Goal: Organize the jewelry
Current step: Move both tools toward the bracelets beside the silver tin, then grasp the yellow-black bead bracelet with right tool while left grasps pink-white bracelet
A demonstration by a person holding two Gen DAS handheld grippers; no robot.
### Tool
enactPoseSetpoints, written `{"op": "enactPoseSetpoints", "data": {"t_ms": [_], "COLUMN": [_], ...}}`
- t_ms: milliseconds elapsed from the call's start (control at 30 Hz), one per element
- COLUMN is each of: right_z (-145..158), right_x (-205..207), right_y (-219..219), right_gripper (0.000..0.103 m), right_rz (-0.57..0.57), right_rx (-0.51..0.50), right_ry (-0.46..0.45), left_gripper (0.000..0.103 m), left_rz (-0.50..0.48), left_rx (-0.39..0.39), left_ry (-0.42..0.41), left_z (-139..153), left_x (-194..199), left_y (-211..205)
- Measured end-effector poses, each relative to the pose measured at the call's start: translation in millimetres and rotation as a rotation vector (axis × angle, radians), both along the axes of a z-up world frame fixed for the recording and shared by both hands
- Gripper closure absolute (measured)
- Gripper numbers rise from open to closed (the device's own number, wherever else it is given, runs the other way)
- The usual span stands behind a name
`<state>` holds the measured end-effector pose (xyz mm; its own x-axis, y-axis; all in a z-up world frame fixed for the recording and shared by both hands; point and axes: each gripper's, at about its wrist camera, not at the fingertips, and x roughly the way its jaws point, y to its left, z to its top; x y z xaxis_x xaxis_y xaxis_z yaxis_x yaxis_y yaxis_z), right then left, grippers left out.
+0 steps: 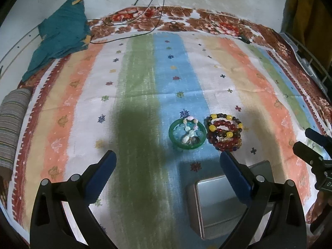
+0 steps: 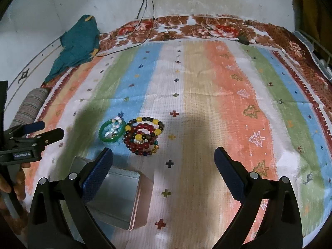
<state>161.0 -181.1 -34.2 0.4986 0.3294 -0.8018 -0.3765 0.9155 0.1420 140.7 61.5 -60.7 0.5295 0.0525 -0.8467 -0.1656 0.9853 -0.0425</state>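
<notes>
Two piles of jewelry lie side by side on the striped cloth (image 1: 145, 95), just touching. The green bangle (image 1: 187, 133) lies flat with pale beads and small trinkets heaped inside its ring; it is round, so no long axis shows. The beaded bracelets (image 1: 225, 132), dark red, yellow and brown, are stacked flat in loose coils. Both sit ahead of the left hand-held gripper (image 1: 168, 166), slightly toward its right finger, the bangle nearer its centre line. From the right hand-held gripper (image 2: 164, 161) they lie ahead and to its left, the bracelets (image 2: 144, 136) closer to its centre, the bangle (image 2: 112, 131) further left.

An open metal tin (image 1: 217, 205) rests close under the left hand-held gripper's right finger, and under the right one's left finger (image 2: 97, 178); it lies nearer than the jewelry, with its corner turned toward the bracelets.

Both hand-held grippers are spread wide with nothing between the blue pads, hovering above the cloth and pointing forward and down. A hand (image 2: 14, 188) grips the handle of the left one at the left edge of the right wrist view.

The cloth has green, blue, orange and white stripes with small cross and tree motifs, over a brown floral spread. Beyond the grippers a teal garment (image 1: 62, 33) lies far left, cables (image 1: 153, 6) trail down a stained pale wall, and a striped roll (image 1: 12, 124) sits at the left.
</notes>
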Motion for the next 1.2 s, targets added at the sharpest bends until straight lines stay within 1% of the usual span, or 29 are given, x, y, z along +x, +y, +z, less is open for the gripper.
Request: {"op": "enactPoseSetpoints", "data": {"t_ms": [133, 367, 600, 633, 700, 733, 800, 833, 867, 900, 933, 1200], "right_z": [-5.7, -8.5, -18.9, -20.1, -22.5, -24.1, -26.8, -28.9, -31.0, -33.6, -36.9, -55.0], "right_x": [7.8, 20.6, 36.0, 37.5, 41.7, 44.2, 47.2, 49.3, 51.2, 53.3, 56.1, 69.5], "right_y": [2.8, 4.9, 9.7, 10.1, 11.7, 12.8, 14.8, 16.1, 17.2, 18.2, 19.3, 26.6], "right_gripper": [0.004, 0.004, 0.004, 0.005, 0.005, 0.005, 0.005, 0.012, 0.016, 0.025, 0.028, 0.029], "right_rz": [-0.007, -0.035, -0.044, -0.044, -0.051, -0.054, -0.056, -0.056, -0.056, -0.056, -0.056, -0.050], "right_rx": [-0.004, -0.013, -0.005, -0.004, -0.005, -0.008, -0.010, -0.010, -0.011, -0.012, -0.013, -0.010], "right_ry": [0.015, 0.009, 0.046, 0.050, 0.057, 0.061, 0.067, 0.073, 0.080, 0.089, 0.103, 0.153], "left_gripper": [0.006, 0.006, 0.006, 0.007, 0.013, 0.018, 0.019, 0.019, 0.019, 0.019, 0.019, 0.023], "left_rz": [-0.011, -0.035, -0.090, -0.093, -0.103, -0.107, -0.119, -0.130, -0.139, -0.150, -0.160, -0.200], "left_rx": [-0.008, -0.020, -0.025, -0.027, -0.035, -0.038, -0.032, -0.025, -0.022, -0.022, -0.023, -0.021], "left_ry": [0.008, 0.021, 0.043, 0.046, 0.057, 0.063, 0.076, 0.078, 0.079, 0.081, 0.082, 0.102], "left_z": [-5.3, -14.5, -25.4, -26.6, -30.7, -32.5, -38.3, -41.0, -42.7, -44.6, -46.3, -54.3], "left_x": [9.5, 23.1, 35.2, 36.0, 39.7, 41.0, 44.7, 46.5, 47.6, 48.5, 50.3, 65.9], "left_y": [-2.4, -4.8, -10.2, -10.6, -11.1, -11.0, -12.3, -13.5, -14.6, -15.4, -16.6, -22.3]}}
